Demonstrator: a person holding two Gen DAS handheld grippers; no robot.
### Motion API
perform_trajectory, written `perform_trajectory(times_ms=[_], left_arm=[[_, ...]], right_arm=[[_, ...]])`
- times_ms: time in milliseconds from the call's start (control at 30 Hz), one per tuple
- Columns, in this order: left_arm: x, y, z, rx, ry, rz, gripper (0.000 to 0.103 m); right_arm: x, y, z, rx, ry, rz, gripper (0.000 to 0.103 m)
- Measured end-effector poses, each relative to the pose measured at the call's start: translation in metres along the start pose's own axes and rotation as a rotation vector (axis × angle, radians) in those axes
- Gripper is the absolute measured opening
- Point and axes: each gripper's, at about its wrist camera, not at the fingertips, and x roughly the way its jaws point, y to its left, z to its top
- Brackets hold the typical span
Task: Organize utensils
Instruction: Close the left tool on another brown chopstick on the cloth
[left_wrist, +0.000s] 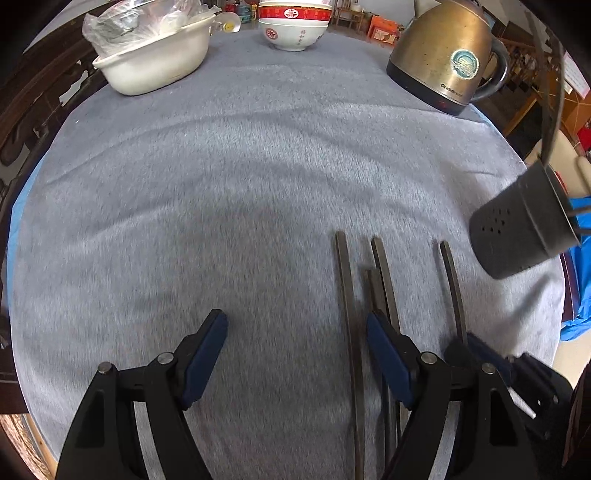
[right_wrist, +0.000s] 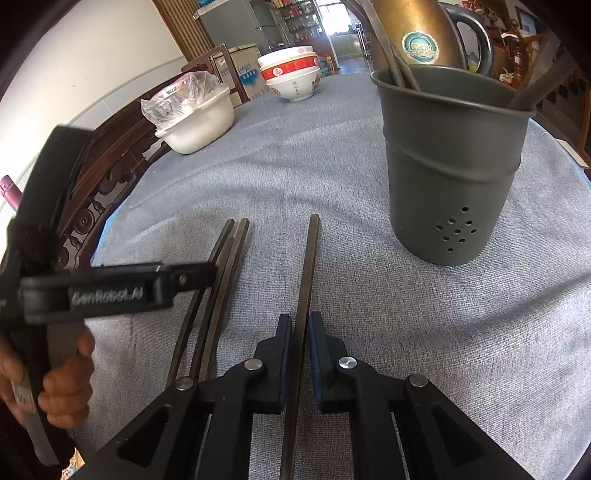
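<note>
Partly done: several chopsticks (right_wrist: 399, 62) are already stood in the grey holder (right_wrist: 452, 166). Four remain flat on the desk (right_wrist: 369, 295). One chopstick (right_wrist: 308, 273) is bracketed by the right claw (right_wrist: 300, 325), nearly closed, contact uncertain. The left claw (left_wrist: 295, 325) is held apart, empty.

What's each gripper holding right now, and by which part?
Right gripper straddles a single chopstick partway along its shaft, on the cloth; jaws nearly shut, but contact cannot be told. Left gripper is open, holding nothing.
</note>
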Motion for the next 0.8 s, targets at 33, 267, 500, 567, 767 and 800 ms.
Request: perform_trajectory(times_ms=[33,267,500,567,767,800], left_arm=[[0.002,0.000,0.004,0.003,0.004,0.000,0.078],[0.008,-0.004,0.018,0.039,0.017,0.018,0.076],[0.013,-0.006,0.031,0.064,-0.012,0.013,0.047],[0.014,-0.004,0.035,0.062,-0.021,-0.005,0.030],[0.012,0.014,0.038,0.023,-0.019,-0.080,0.007],[0.010,0.016,0.038,0.016,-0.024,-0.084,0.007]], right_arm=[[0.001,0.000,0.002,0.001,0.008,-0.005,0.011],[0.018,0.007,0.029,0.015,0.058,-0.043,0.015],[0.036,0.013,0.052,-0.015,0.038,-0.099,0.012],[0.038,0.014,0.056,-0.019,0.039,-0.111,0.010],[0.030,0.017,0.056,-0.016,0.017,-0.113,0.006],[0.024,0.015,0.055,-0.013,0.005,-0.106,0.006]])
